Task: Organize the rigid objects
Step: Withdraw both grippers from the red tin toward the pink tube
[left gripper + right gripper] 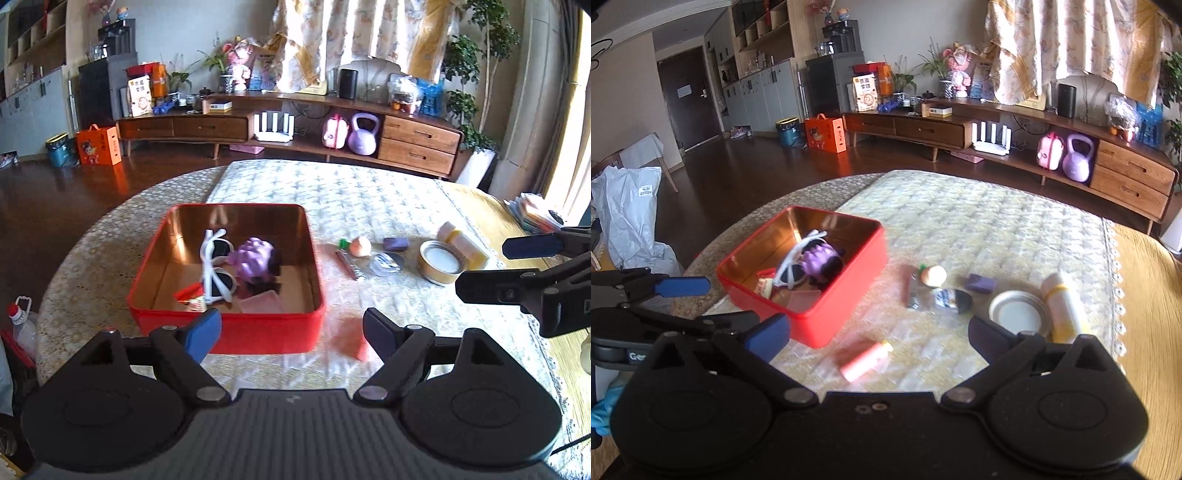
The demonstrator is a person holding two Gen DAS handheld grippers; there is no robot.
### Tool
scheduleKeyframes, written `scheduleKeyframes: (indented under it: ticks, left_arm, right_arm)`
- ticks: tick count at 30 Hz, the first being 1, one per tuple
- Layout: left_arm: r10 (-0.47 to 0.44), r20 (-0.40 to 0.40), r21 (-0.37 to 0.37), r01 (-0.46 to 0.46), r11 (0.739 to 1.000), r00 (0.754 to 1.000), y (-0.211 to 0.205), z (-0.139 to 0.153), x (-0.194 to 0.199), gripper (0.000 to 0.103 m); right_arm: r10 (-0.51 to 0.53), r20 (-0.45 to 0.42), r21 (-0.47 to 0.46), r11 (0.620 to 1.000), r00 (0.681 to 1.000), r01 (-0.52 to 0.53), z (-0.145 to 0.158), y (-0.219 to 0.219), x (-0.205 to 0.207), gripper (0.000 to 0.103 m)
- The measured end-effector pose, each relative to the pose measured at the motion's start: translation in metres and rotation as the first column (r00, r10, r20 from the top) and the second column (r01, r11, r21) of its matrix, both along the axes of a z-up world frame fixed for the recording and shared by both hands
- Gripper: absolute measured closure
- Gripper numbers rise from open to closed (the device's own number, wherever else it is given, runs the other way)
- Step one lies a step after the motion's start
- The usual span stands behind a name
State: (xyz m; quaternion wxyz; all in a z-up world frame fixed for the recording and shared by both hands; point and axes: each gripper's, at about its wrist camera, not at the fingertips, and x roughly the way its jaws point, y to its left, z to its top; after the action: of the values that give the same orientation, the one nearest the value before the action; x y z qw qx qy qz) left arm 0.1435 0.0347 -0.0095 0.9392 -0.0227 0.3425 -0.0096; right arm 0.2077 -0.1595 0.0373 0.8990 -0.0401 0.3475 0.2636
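Note:
A red tin box (258,334) (846,314) sits on the quilted table. It holds white sunglasses (214,266) (792,264), a purple toy (255,258) (820,260), a pink flat piece (260,304) and small red bits. A pink cylinder (866,360) (349,341) lies on the cloth in front of the box. My left gripper (291,334) is open and empty, just before the box's near wall. My right gripper (879,334) is open and empty above the pink cylinder.
To the right of the box lie a small peach toy (360,245) (934,275), a purple block (395,243) (979,283), a dark wrapper (914,293), a clear packet (951,299), a round tin lid (441,261) (1019,314) and a cream bottle (1063,310). The table's wooden edge (1145,295) is right.

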Motion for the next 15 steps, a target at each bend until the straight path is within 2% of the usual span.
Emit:
scheduleKeyframes:
  ticks: [8, 15]
  left_arm:
    - [-0.078, -0.002, 0.009, 0.078, 0.997, 0.997, -0.041, -0.018, 0.003, 0.019]
    - [-0.119, -0.030, 0.021, 0.120, 0.993, 0.992, -0.067, -0.040, 0.014, 0.019]
  right_arm:
    - [-0.120, -0.029, -0.013, 0.993, 0.992, 0.120, -0.016, -0.058, 0.010, 0.000]
    - [-0.170, -0.039, -0.045, 0.985, 0.985, 0.169, -0.030, -0.087, 0.025, 0.000]
